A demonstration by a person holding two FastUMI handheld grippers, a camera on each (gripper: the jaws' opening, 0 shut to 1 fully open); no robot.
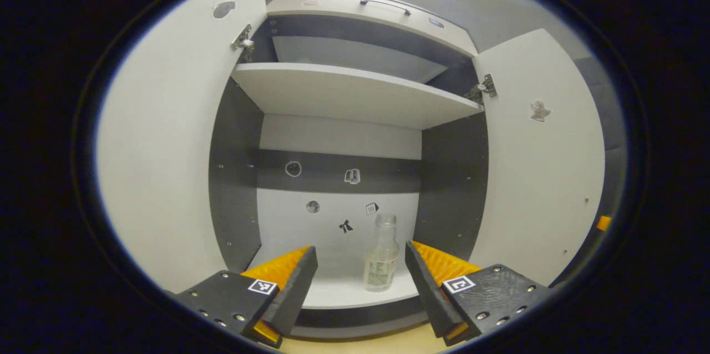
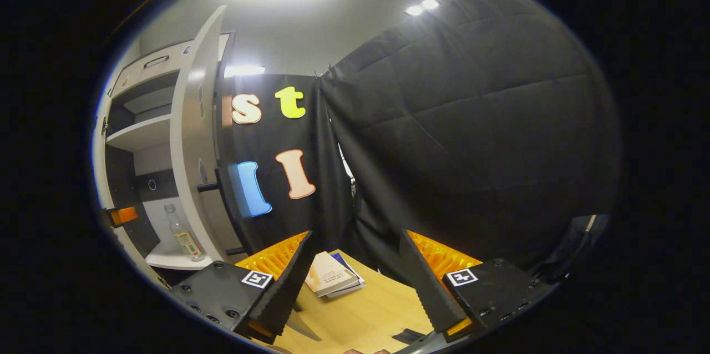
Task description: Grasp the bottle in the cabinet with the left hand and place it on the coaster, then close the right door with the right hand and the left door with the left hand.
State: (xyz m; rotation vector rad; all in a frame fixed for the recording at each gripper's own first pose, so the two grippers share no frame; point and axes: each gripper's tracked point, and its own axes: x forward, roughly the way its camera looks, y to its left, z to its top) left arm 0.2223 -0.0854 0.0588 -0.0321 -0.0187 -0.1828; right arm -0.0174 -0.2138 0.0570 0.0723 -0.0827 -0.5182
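left tool (image 1: 360, 271) wide open, bottle (image 1: 382, 254) apparently untouched.

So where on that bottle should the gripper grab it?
Probably the bottle's labelled body, coming straight in from the front. It stands upright on the cabinet's bottom shelf, its neck narrow and body wider, and the open left gripper already faces it.

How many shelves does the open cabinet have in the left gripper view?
2: an upper shelf spanning the cabinet, and the bottom shelf where the bottle stands. Anything above the upper one is partly hidden.
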